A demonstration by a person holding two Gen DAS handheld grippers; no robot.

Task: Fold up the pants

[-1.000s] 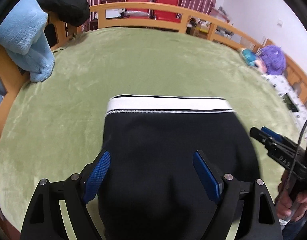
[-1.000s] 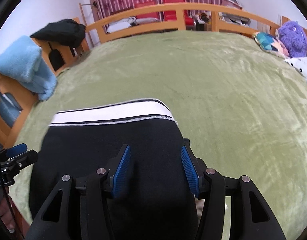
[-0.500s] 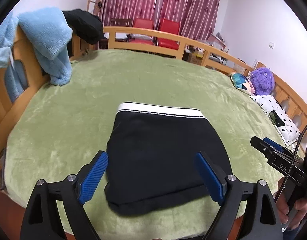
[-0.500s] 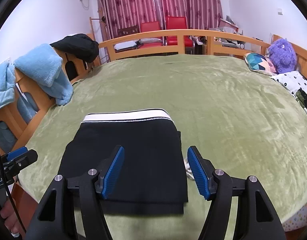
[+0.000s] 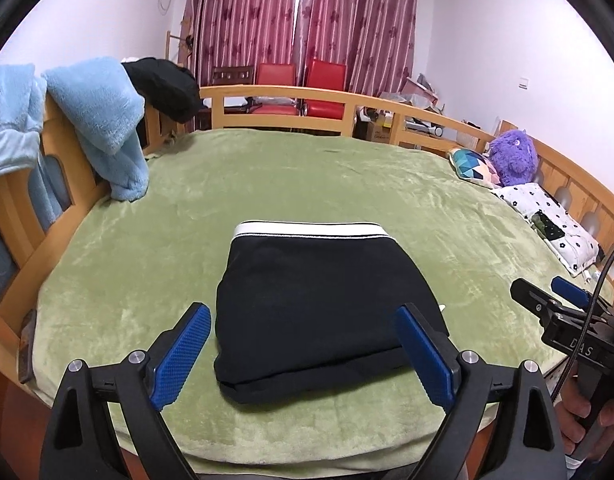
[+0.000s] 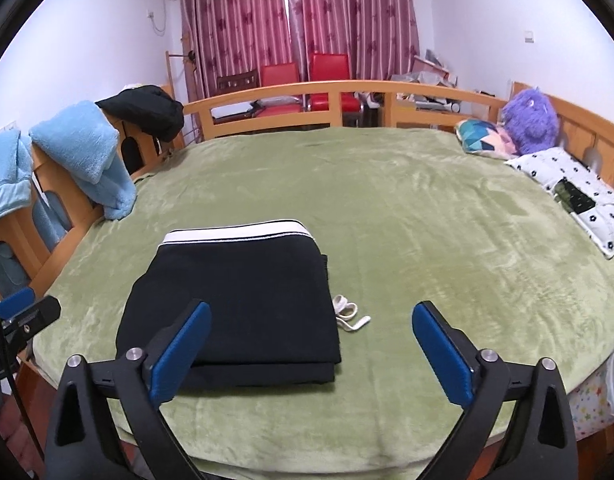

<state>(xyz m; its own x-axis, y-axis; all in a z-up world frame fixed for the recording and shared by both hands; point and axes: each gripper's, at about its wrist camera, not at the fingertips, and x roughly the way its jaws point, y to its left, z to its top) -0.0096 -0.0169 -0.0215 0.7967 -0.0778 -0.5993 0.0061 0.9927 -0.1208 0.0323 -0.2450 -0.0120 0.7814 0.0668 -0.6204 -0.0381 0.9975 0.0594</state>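
The black pants (image 5: 319,300) lie folded in a compact rectangle on the green bed cover (image 5: 291,188), white waistband at the far edge. They also show in the right wrist view (image 6: 239,300), with a white drawstring (image 6: 349,314) sticking out at their right side. My left gripper (image 5: 303,350) is open and empty, held back above the near edge of the pants. My right gripper (image 6: 311,354) is open and empty, held back to the right of the pants; it also shows at the right of the left wrist view (image 5: 563,308).
A wooden bed rail (image 5: 291,98) rings the bed. Light blue fleece (image 5: 103,128) and a black garment (image 5: 163,86) hang on the left rail. A purple plush (image 6: 529,118), a patterned cushion (image 6: 481,138) and a dotted pillow (image 6: 575,192) lie at the right. Red chairs (image 6: 303,80) stand behind.
Both grippers have pulled back and up from the folded pants, so the whole bed shows. The right gripper's jaws have opened wider. The pants have stayed in place.
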